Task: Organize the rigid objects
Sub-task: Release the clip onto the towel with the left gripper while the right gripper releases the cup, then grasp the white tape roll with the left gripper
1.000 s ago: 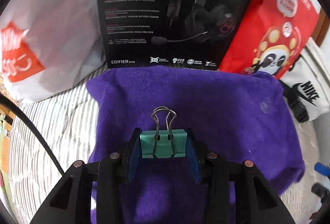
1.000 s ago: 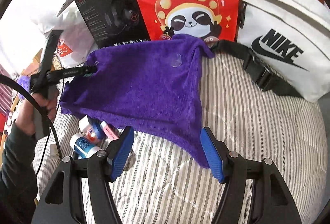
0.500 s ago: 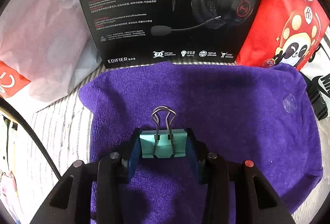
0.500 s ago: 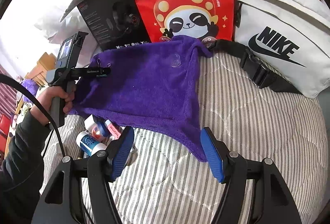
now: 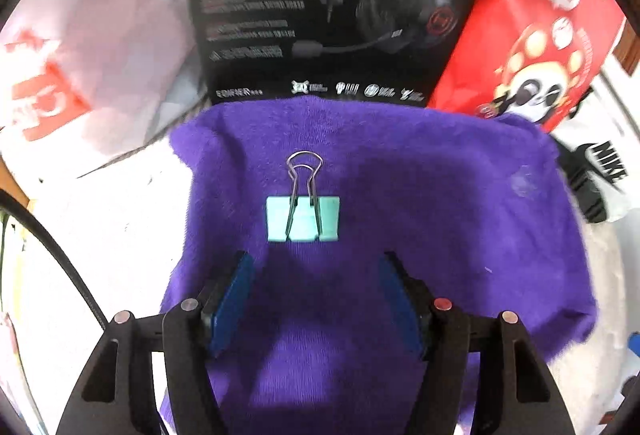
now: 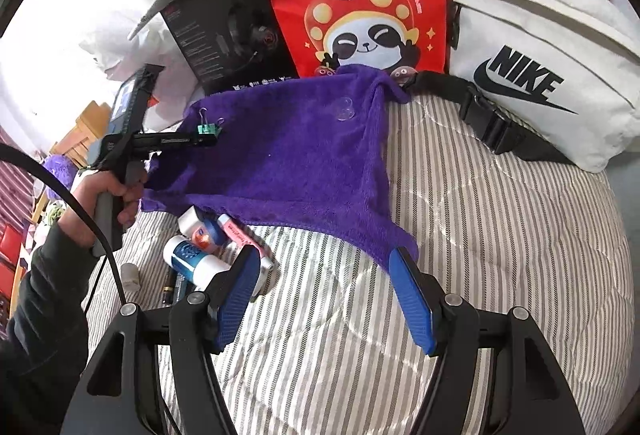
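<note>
Two tools are in play, and your left tool [image 5: 314,299] is the nearer one: its blue pads stand spread with nothing between them, and the small mint-green metal binder clip [image 5: 303,219] lies just ahead at twelve o'clock on the purple plush towel [image 5: 420,219]. Its wire handles point away from you toward twelve, so its long axis runs in line with the fingers. Your right tool [image 6: 324,299] is likewise spread and empty over the striped bed quilt [image 6: 500,235], with the small bottles [image 6: 196,255] at its ten o'clock.
</note>
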`<state>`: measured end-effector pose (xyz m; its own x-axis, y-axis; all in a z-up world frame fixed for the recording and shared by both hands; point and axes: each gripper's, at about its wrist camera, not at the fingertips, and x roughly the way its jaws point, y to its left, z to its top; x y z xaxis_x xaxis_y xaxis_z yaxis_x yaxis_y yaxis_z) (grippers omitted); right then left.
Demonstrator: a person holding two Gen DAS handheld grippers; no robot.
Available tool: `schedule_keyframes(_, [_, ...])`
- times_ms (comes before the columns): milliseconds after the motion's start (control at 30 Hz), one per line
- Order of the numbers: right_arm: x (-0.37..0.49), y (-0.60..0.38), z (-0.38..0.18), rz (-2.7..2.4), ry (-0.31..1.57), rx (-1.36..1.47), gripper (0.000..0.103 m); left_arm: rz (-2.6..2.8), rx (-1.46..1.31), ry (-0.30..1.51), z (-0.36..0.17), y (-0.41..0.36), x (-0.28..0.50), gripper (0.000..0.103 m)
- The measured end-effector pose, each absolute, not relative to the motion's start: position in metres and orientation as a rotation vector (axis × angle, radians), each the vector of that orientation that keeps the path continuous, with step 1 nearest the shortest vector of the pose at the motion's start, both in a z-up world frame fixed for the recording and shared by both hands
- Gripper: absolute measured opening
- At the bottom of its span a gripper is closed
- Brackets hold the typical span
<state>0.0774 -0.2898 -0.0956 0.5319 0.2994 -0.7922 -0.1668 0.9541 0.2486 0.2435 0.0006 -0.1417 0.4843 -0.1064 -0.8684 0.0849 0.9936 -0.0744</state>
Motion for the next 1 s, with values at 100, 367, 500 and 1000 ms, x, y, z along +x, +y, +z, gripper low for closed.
schedule_keyframes(100, [0.069,-0.289,-0.092,0.272,0.962,0.152,0.067,-0.131,-0.013,1.021,-0.119,0.003,0.215,0.063])
schedule_keyframes(367, [0.046,-0.284,-0.088,0.269,0.957,0.168,0.067,-0.231,0.028,0.957,-0.095,0.024,0.106,0.063])
schedule_keyframes(500, [0.036,-0.276,-0.087,0.267,0.961,0.150,0.068,-0.220,0.068,0.994,-0.117,0.047,0.076,0.063])
schedule_keyframes(1000, [0.013,-0.256,-0.104,0.232,1.022,0.076,0.069,-0.342,0.169,1.027,-0.166,0.060,0.041,0.063])
